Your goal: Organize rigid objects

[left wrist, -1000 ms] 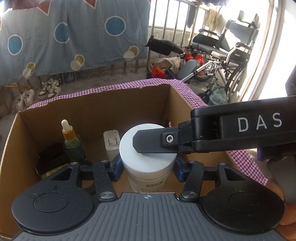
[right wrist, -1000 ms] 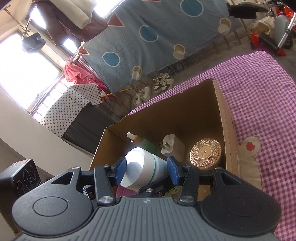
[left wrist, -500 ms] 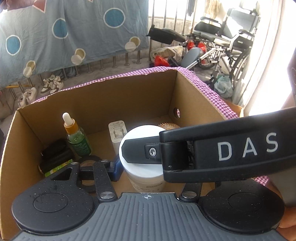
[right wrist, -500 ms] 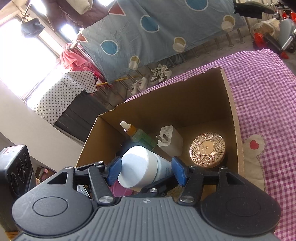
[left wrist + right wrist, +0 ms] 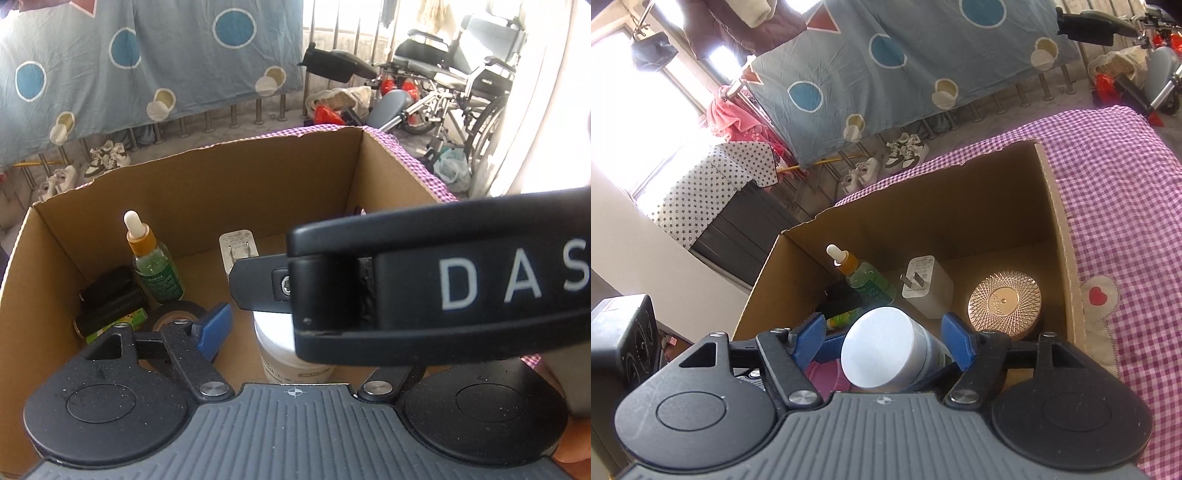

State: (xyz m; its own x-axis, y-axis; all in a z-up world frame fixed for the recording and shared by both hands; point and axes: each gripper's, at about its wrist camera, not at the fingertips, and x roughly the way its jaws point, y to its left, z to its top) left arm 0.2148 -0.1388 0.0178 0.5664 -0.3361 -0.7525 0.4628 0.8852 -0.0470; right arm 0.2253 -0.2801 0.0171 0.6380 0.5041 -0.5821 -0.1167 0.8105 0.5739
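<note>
Both opening: left tool (image 5: 295, 332) and right tool (image 5: 884, 341) spreading off the white round-lidded plastic jar (image 5: 882, 349), between the pads at six o'clock in the brown cardboard box (image 5: 1060, 221). Could tip toward the green dropper bottle (image 5: 866, 278) if snagged on withdrawal.
</note>
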